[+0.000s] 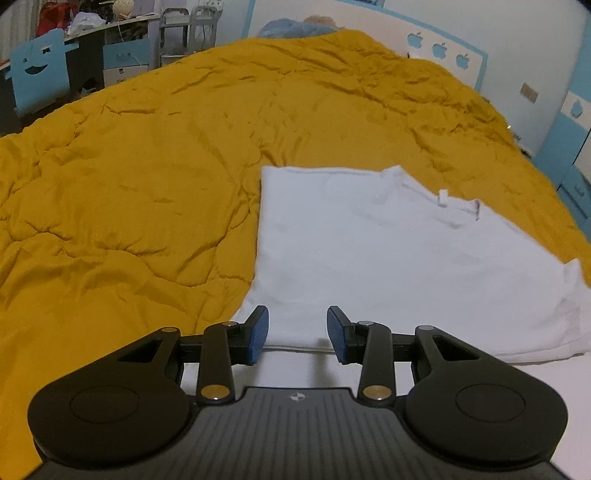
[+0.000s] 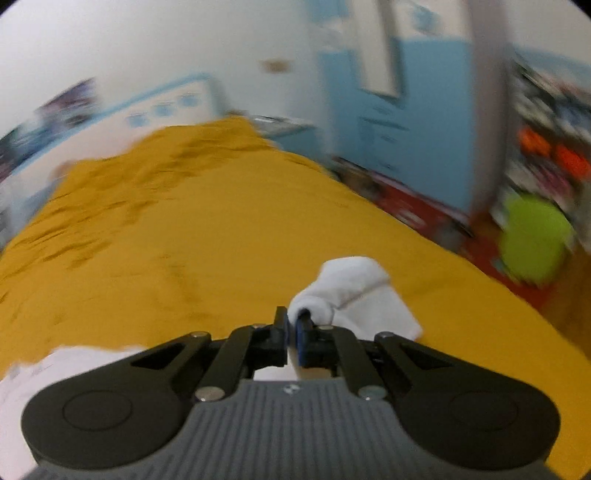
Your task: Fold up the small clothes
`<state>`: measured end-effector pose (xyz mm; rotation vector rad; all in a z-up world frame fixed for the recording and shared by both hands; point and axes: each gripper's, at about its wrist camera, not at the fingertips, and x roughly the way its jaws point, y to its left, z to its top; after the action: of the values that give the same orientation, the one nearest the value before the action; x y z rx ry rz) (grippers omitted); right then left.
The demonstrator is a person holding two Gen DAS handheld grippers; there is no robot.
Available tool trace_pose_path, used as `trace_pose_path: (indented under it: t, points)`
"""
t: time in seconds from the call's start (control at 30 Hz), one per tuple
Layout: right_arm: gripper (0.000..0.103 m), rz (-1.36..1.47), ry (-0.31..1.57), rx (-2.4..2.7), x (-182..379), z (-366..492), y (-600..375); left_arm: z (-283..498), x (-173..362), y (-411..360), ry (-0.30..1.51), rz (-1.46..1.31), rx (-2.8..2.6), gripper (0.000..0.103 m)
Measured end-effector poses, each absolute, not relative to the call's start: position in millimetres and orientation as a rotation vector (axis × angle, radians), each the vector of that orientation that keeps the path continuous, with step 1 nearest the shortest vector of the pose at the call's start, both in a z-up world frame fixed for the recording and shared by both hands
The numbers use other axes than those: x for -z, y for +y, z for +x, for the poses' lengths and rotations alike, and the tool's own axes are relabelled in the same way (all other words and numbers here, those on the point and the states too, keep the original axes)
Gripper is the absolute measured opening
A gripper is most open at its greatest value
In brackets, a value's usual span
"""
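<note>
A white T-shirt [image 1: 388,254] lies on the mustard-yellow quilt [image 1: 140,177], its left side folded into a straight edge, its collar with a tag toward the far right. My left gripper [image 1: 297,334] is open and empty, its blue pads [image 1: 258,334] hovering over the shirt's near left corner. In the blurred right wrist view, my right gripper [image 2: 293,332] is shut on a bunched piece of the white shirt [image 2: 347,291], lifted above the quilt [image 2: 184,240]. More white cloth [image 2: 55,369] shows at the lower left.
The quilt covers the whole bed. A blue smiley chair [image 1: 38,74] and a cluttered desk [image 1: 103,26] stand beyond the bed's far left. A white headboard with apple cutouts [image 1: 439,51] is behind. A blue wardrobe [image 2: 399,122] and a green object [image 2: 535,240] are right of the bed.
</note>
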<state>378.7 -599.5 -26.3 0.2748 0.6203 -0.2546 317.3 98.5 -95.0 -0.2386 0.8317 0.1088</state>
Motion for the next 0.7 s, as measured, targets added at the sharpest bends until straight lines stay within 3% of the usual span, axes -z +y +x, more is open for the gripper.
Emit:
trace_pose_path:
  t: [0.17, 0.3, 0.5, 0.63, 0.7]
  points:
    - [0.0, 0.157, 0.59, 0.021, -19, 386, -491, 309, 83, 105, 0.816, -0.236, -0.09, 0.044]
    - [0.0, 0.036, 0.609, -0.173, -25, 384, -393, 305, 79, 107, 0.829, -0.219, -0.062, 0.044]
    - [0.0, -0.165, 0.764, -0.356, 50, 367, -263, 298, 85, 104, 0.871, -0.209, 0.007, 0.044]
    - [0.0, -0.2, 0.892, -0.386, 107, 351, -232, 290, 87, 101, 0.878, -0.223, 0.074, 0.044]
    - [0.006, -0.19, 0.946, -0.386, 126, 342, -227, 288, 87, 97, 0.878, -0.228, 0.127, 0.044]
